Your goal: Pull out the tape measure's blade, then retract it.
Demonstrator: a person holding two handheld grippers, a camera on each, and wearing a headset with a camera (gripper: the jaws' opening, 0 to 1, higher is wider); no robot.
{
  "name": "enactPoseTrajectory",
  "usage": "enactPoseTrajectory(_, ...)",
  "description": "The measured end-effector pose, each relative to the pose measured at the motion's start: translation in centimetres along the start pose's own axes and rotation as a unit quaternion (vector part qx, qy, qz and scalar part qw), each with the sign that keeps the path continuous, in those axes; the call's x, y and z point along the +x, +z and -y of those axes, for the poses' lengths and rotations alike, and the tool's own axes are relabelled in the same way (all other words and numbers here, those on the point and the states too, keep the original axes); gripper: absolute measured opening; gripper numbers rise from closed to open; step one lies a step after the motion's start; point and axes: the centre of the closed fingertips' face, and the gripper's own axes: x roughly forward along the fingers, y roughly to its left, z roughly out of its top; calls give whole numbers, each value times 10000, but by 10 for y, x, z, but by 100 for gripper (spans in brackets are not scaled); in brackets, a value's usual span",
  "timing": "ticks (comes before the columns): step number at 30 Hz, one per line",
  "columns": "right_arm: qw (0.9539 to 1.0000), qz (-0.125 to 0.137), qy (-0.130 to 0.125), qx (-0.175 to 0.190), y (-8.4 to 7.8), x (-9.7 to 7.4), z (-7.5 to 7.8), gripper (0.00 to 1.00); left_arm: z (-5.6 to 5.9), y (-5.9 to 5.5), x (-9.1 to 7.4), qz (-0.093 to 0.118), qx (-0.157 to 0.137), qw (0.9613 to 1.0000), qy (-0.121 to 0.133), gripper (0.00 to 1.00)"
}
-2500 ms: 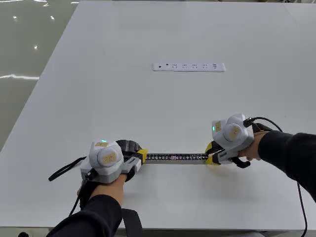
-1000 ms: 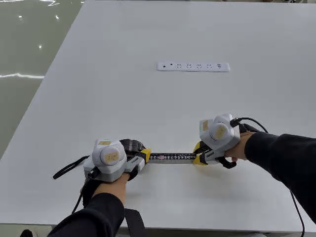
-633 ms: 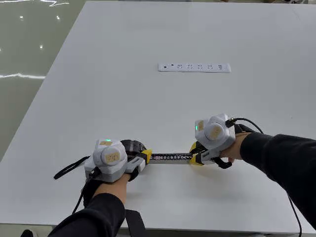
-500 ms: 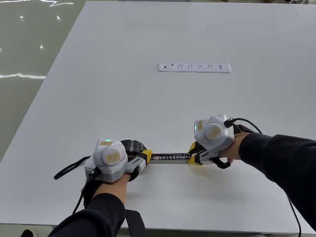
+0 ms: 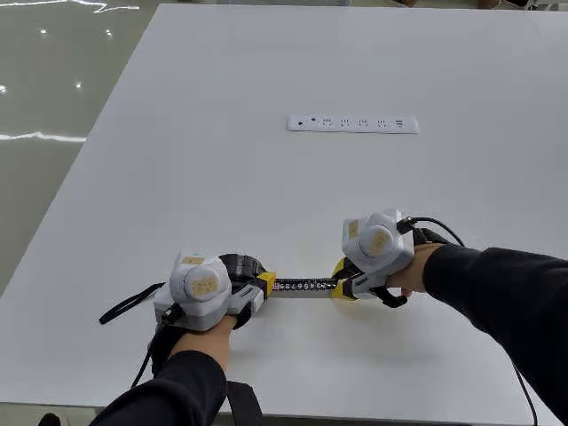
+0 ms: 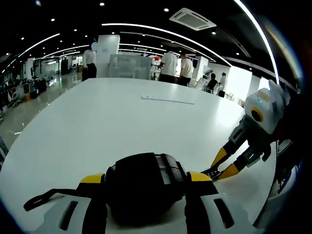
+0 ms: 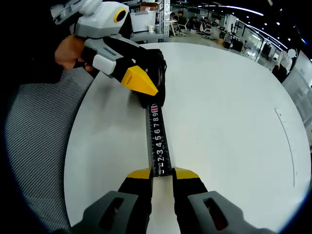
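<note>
Left tool [image 5: 257, 290] is clenched around the black tape measure case [image 6: 146, 181] on the tabletop [image 5: 266, 177]; right tool [image 7: 162, 174], near it, pinches the tip of the blade [image 7: 157, 139]. A short stretch of blade lies out between them, so the pull looks done and full retraction remains.

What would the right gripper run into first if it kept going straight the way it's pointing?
Following the blade that the right gripper holds, it would probably first meet the tape measure's black case, held by the left gripper.
</note>
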Motion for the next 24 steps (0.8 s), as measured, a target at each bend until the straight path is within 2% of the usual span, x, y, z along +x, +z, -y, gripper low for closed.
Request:
enactPoseTrajectory(13, 9999, 80, 34, -52, 14, 10, -6, 12, 0, 0, -1, -2, -37, 10000, -15, 60)
enactPoseTrajectory(24, 9998, 200, 19, 68, 26, 16, -6, 12, -1, 1, -1, -2, -83, 10000, -35, 60)
